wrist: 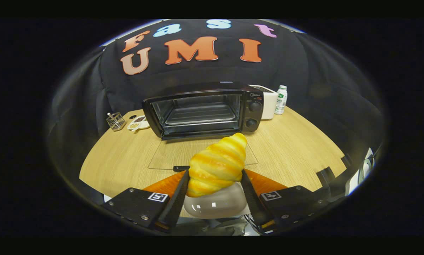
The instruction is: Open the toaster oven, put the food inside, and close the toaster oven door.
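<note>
The jaws pinch the croissant point(217, 166), its long axis pointing at the open toaster oven point(201, 109) straight ahead.

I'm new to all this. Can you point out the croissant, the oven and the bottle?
croissant point(217, 166), gripper view, middle of its crust, gripped between the gripper point(215, 182) fingers.
oven point(253, 92), gripper view, control panel, door open.
bottle point(280, 100), gripper view, its label.

Golden croissant point(217, 164) faces open black toaster oven point(203, 109).
</note>
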{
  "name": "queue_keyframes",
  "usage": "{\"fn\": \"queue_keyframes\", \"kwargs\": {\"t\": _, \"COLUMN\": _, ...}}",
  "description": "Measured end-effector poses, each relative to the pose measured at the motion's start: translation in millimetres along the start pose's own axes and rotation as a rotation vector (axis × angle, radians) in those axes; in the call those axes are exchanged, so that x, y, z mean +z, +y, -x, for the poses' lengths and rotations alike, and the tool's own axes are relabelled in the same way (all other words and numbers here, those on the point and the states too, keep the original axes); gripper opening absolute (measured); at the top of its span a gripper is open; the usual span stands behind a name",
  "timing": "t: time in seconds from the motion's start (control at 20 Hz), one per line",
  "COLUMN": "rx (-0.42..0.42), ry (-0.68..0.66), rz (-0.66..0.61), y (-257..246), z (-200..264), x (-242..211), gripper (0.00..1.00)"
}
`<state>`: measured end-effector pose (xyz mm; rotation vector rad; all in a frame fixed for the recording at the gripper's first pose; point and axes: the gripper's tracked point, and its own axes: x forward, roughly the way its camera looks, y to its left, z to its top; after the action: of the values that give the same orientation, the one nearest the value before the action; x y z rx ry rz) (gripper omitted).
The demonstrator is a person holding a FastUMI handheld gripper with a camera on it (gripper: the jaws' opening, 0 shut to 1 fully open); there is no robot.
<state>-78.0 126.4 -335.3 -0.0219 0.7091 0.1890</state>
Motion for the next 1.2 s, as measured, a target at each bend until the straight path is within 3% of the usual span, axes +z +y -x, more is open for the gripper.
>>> {"fn": "queue_keyframes", "kwargs": {"t": 0.65, "rx": 0.117, "ry": 0.018, "rz": 0.057, "y": 52.7, "z": -78.3, "x": 45.6, "gripper": 0.80}}
{"fn": "queue_keyframes", "kwargs": {"t": 1.2, "rx": 0.089, "ry": -0.012, "rz": 0.025, "y": 49.3, "z": -133.2, "x": 99.8, "gripper": 0.80}}
